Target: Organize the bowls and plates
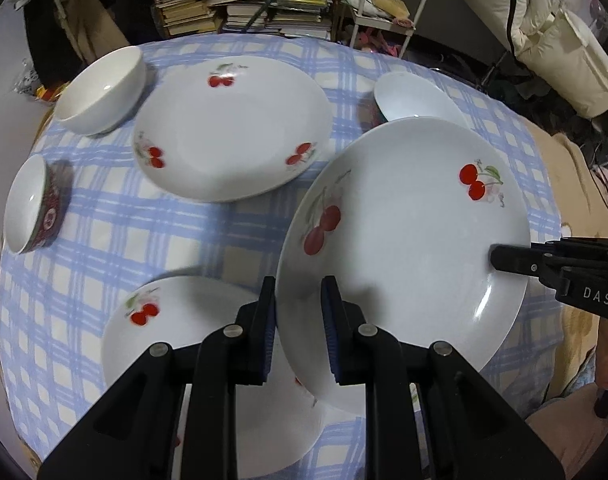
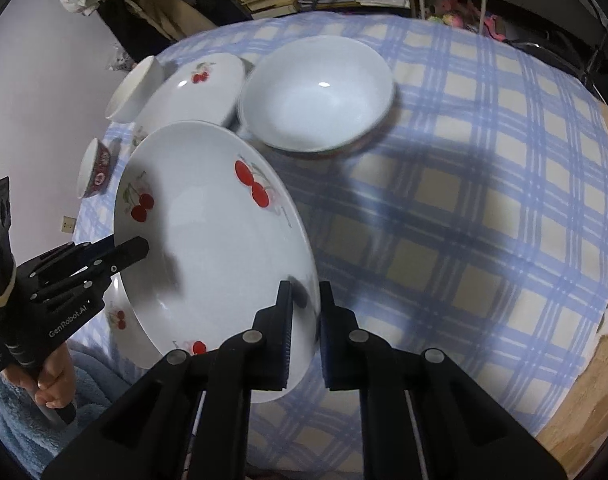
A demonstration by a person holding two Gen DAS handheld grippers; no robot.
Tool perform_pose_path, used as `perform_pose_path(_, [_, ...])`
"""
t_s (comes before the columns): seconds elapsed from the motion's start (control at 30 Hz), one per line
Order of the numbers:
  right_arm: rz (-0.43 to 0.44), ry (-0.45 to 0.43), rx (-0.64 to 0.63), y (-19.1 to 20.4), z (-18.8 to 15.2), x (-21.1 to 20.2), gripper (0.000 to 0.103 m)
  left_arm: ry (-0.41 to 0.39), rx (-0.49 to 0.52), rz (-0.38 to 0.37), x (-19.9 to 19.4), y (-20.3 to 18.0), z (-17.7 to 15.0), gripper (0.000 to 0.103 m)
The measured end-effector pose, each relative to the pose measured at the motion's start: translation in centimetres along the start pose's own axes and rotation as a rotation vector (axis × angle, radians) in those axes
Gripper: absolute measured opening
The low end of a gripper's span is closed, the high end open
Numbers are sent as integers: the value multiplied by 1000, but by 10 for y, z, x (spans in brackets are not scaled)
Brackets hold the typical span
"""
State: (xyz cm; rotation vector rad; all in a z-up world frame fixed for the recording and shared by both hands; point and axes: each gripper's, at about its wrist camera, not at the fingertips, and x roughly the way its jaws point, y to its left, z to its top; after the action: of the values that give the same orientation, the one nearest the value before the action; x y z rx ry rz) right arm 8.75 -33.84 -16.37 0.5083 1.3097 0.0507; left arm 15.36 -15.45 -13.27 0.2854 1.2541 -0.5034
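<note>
Both grippers hold one cherry-printed plate (image 1: 404,232) by opposite edges, and it hangs tilted above the desk (image 2: 464,208), which is covered with a blue checked cloth. The left gripper (image 1: 297,296) has its jaws pinching the plate's near-left rim, one finger under the rim and one on the inner face. The right gripper (image 2: 306,300) has its jaws pinching the opposite rim in the same way, with the rim running between the two blue pads (image 2: 287,344).

Under the lifted plate lies another cherry plate (image 1: 175,344), flat on the cloth and partly hidden by it. A third cherry plate (image 1: 231,128) sits farther back, near the middle of the desk. A plain white bowl (image 1: 103,92) stands tipped at the far left corner, and a small bowl with a red patterned outside (image 1: 35,204) sits near the left edge. A wide white bowl (image 2: 316,92) rests behind the lifted plate, just beside the third plate.
</note>
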Motion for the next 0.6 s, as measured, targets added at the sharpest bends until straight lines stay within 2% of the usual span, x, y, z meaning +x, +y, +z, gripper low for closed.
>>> perform_pose_path(0.13, [7,-11,-26,22,0,-5,13,-17,-29,25,-12,14,-8,21])
perform_pose_path(0.27, [22,-19,-69,47,3,-4,13,-1,-86,34,-19,41,-19,21])
perform_pose_path(0.5, [38,-7,-148,101,6,16,12,-10,-158,91,-40,89,-44,21])
perform_pose_path(0.6, [44,3,-187,125,7,26,12,10,-194,110,-40,108,-53,21])
